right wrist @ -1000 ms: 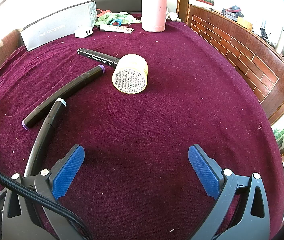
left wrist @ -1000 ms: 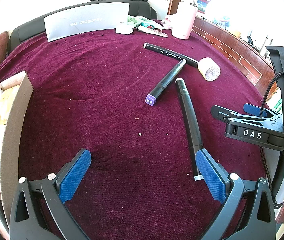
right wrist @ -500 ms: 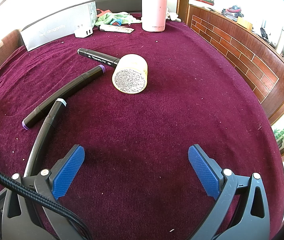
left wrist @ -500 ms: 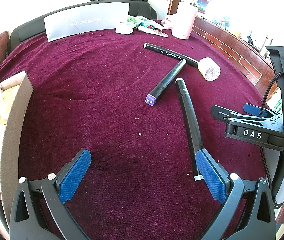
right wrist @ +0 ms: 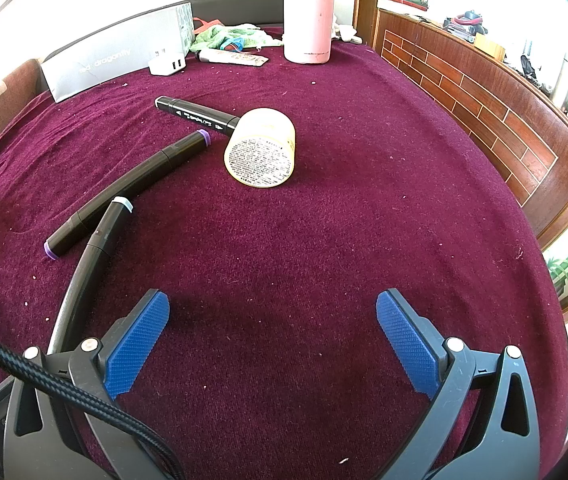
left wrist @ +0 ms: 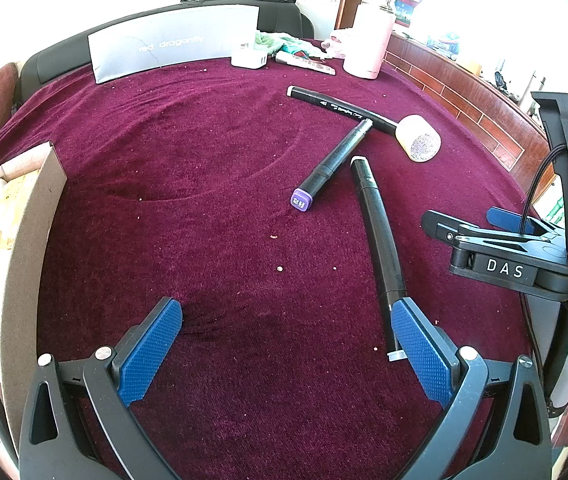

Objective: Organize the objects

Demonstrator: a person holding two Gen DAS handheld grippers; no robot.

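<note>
Three black markers lie on the maroon cloth. A purple-capped marker (left wrist: pixel 330 164) (right wrist: pixel 131 188) lies slanted in the middle. A white-capped marker (left wrist: pixel 380 240) (right wrist: pixel 91 256) runs toward me, its near end beside my left gripper's right finger. A third marker (left wrist: pixel 340 108) (right wrist: pixel 195 114) lies farther back, touching a small yellow jar (left wrist: pixel 418 138) (right wrist: pixel 261 148) on its side. My left gripper (left wrist: pixel 284 340) is open over bare cloth. My right gripper (right wrist: pixel 271 332) is open too, nothing between its fingers, and shows at the right of the left wrist view (left wrist: pixel 500 236).
A cardboard box (left wrist: pixel 31 236) with packets stands at the left edge. At the back stand a grey "red dragonfly" box (left wrist: pixel 171 42), a white charger (left wrist: pixel 248 58), a tube (left wrist: pixel 304 62), green cloth (right wrist: pixel 227 36) and a pink bottle (right wrist: pixel 308 16). A wooden brick-pattern ledge (right wrist: pixel 484 96) borders the right.
</note>
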